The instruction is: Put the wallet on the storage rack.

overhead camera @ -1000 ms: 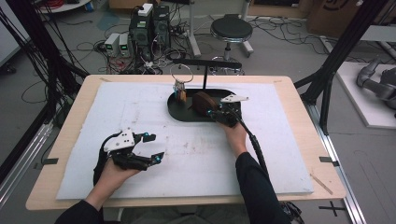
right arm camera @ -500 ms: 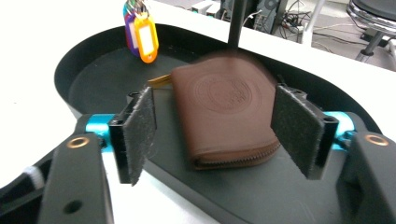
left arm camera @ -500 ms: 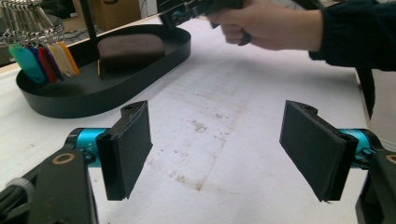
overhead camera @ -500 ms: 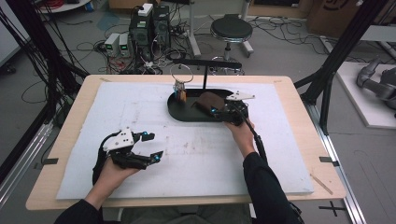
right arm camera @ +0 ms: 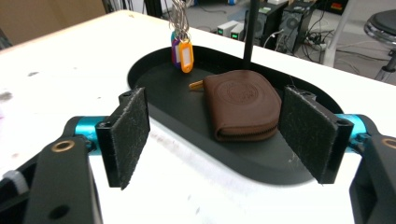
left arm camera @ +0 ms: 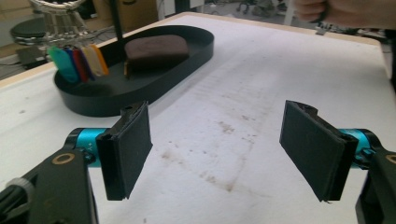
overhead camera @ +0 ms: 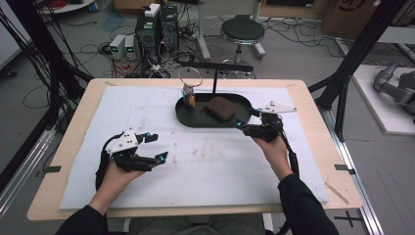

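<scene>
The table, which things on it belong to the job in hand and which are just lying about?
Part of the job:
- brown zip pouch, lying in the tray
- black oval tray
- right gripper, fingers open, nothing between them, just short of the tray

Just lying about:
- key tags hanging on a ring over the tray's far end
- left gripper, open over the white mat

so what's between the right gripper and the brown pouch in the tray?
Just the tray's near rim and bare tray floor. In the right gripper view, the open right gripper sits outside the tray, the brown pouch lying beyond, untouched.
</scene>
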The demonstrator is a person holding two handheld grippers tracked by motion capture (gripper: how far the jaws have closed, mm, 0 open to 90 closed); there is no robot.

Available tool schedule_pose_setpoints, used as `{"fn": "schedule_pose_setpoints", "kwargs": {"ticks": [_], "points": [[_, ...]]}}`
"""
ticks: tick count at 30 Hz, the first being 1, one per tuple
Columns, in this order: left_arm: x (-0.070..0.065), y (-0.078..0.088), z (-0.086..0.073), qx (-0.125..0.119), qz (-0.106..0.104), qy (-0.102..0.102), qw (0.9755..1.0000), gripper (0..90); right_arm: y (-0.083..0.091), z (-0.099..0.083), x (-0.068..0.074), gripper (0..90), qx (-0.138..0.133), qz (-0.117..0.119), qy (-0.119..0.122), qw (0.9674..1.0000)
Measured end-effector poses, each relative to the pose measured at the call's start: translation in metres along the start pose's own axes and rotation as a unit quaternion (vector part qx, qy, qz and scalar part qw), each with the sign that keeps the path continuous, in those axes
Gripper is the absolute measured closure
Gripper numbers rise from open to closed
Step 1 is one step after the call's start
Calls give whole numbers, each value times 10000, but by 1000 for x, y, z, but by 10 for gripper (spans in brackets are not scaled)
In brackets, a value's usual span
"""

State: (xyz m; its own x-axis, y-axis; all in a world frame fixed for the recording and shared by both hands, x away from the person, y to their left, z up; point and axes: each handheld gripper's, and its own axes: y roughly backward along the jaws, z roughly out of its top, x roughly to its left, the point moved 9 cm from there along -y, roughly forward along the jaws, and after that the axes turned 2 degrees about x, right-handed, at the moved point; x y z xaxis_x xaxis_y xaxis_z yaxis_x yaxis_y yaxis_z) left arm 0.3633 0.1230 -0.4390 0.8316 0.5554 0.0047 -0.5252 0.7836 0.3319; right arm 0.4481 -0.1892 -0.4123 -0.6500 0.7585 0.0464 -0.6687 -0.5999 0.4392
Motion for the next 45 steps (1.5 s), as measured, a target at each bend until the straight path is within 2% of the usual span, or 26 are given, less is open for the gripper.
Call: {"fn": "schedule_pose_setpoints", "kwargs": {"ticks": [7,10,16,19,23,28,37,45], "points": [[15,8,-1,-7,384,85,9992,248,46,-16,-3,220,-233,-55,-147,9996],[21,11,-3,17,582,124,9982,248,57,-27,-9,221,-293,-141,-205,9993],[28,18,-6,53,757,103,9971,248,70,-42,-29,219,-259,-277,-416,9984],[30,20,-6,61,809,98,9967,248,76,-45,-36,218,-284,-325,-420,9982],[32,23,-7,73,836,82,9964,248,80,-50,-44,218,-246,-390,-385,9982],[34,27,-7,52,861,83,9962,248,83,-55,-51,217,-227,-336,-384,9984],[37,30,-9,48,904,118,9958,248,81,-60,-52,216,-114,-246,-300,9992],[35,26,-10,112,861,82,9962,248,76,-65,-52,216,81,-284,-165,9994]]}}
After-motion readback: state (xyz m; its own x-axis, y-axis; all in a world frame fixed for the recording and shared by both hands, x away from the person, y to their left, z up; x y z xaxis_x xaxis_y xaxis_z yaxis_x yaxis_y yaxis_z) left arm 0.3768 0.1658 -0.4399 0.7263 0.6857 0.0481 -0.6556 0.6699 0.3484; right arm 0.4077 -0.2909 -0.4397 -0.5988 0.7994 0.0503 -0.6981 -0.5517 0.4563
